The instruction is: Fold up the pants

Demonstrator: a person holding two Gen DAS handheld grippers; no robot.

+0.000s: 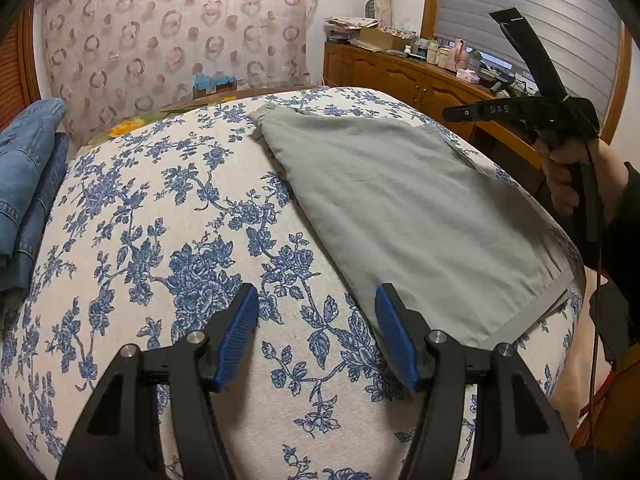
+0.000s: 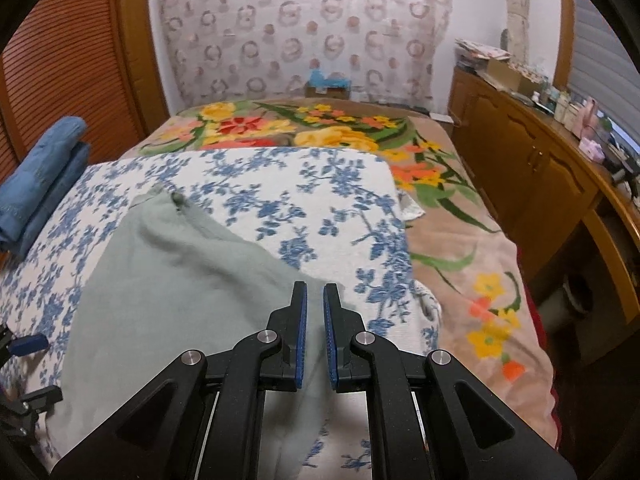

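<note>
Left wrist view: left gripper point(image 1: 316, 332) gapes empty at 6 o'clock beside half-folded green pants point(image 1: 400, 208) on floral bedspread point(image 1: 160, 220); right gripper point(image 2: 315, 332) nearly shut, seemingly empty; next, probably grab hem for another fold.

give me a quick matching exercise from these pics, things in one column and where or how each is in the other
Things:
1. grey-green pants
2. jeans
3. left gripper
4. right gripper

States:
a. folded at the left edge of the bed
b. jaws nearly together over the cloth
c. spread flat on the blue flowered cover
d. jaws wide apart, nothing between them

Pairs: 1-c, 2-a, 3-d, 4-b
</note>
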